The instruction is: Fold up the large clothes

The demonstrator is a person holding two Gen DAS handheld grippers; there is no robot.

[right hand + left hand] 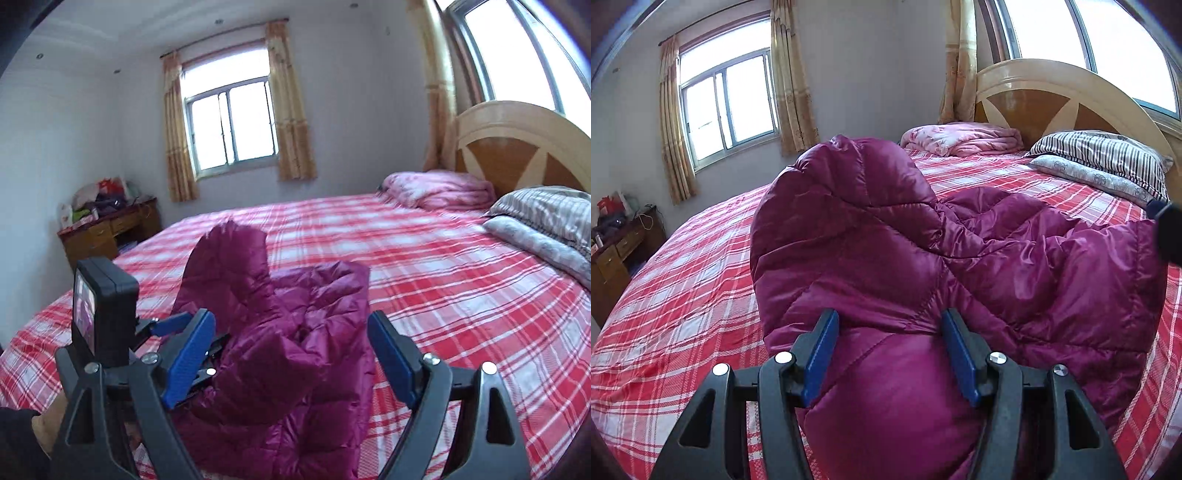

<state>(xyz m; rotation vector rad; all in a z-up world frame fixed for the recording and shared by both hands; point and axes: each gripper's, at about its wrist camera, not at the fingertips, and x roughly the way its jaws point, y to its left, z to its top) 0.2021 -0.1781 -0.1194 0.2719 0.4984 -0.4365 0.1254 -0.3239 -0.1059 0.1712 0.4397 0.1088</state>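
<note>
Blue-padded fingers [822, 354] of the left gripper [890, 354] stand spread, with a puffy fold of the magenta jacket [871, 236] bulging up between them, the pads touching the fabric at its sides; whether they truly squeeze it I cannot tell. From the right wrist view, the right gripper [291, 354] is spread wide as well, its pads apart on either side of the jacket, which lies crumpled on the red plaid bed [443, 266] with one sleeve standing up. Near the headboard [1034, 96] lie a pink blanket [960, 138] and striped pillows [1104, 151], well apart from the jacket.
</note>
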